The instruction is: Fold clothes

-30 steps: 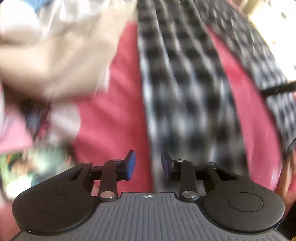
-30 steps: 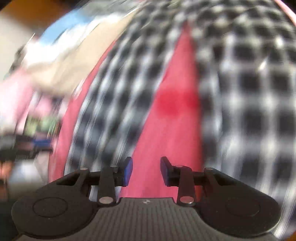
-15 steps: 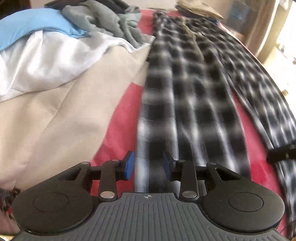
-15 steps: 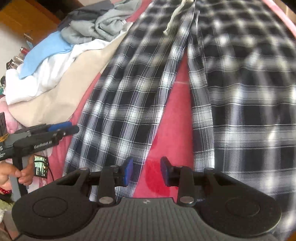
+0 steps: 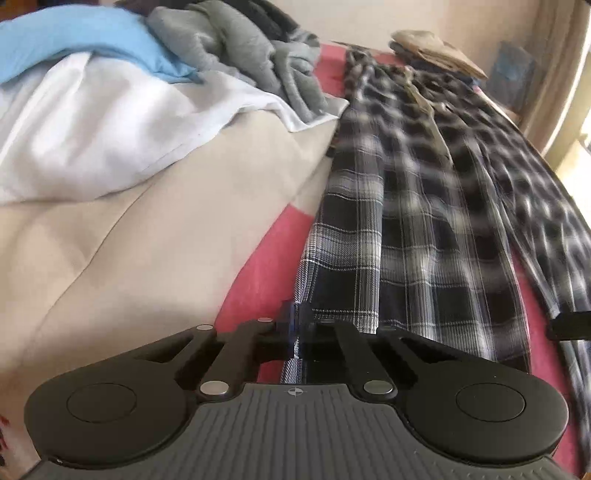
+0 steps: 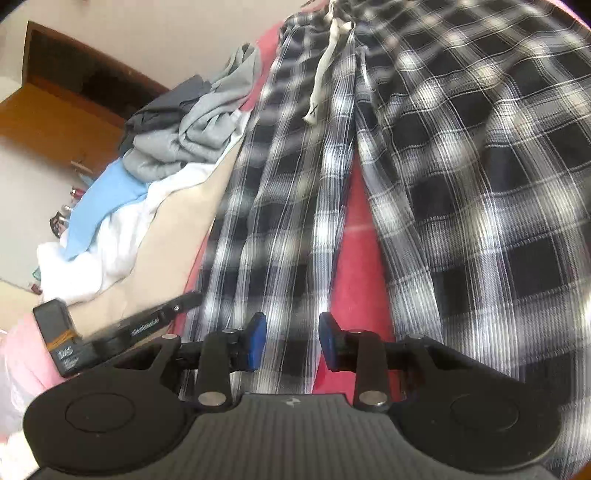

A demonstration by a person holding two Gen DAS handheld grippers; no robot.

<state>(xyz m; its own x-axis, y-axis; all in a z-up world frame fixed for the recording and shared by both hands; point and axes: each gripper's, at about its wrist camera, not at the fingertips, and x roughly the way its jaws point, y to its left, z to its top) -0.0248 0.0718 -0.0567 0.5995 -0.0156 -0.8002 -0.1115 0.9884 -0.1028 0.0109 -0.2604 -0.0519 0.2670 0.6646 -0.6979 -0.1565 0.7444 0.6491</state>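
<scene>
Black-and-white plaid trousers (image 5: 424, 240) lie flat on the red bed sheet (image 5: 266, 273), legs toward me and the waist with its white drawstring (image 6: 325, 62) at the far end. My left gripper (image 5: 295, 325) is shut on the outer hem corner of the left leg; plaid cloth shows between its arms. My right gripper (image 6: 291, 339) is open just above the same leg's hem, over its inner edge, with plaid trousers (image 6: 480, 166) cloth and red sheet (image 6: 354, 266) below the gap. The left gripper (image 6: 184, 301) also shows at the lower left of the right wrist view.
Left of the trousers lies a beige cloth (image 5: 147, 258) under a white one (image 5: 92, 129), with a blue garment (image 5: 92, 33) and a grey garment (image 5: 240, 48) heaped behind. A folded pile (image 5: 432, 48) sits beyond the waistband. A wooden cupboard (image 6: 55, 110) stands at the left.
The left jaws have shut on the hem corner of the left leg. Both grippers came down closer to the hems, and the right one shifted from the gap between the legs onto the left leg.
</scene>
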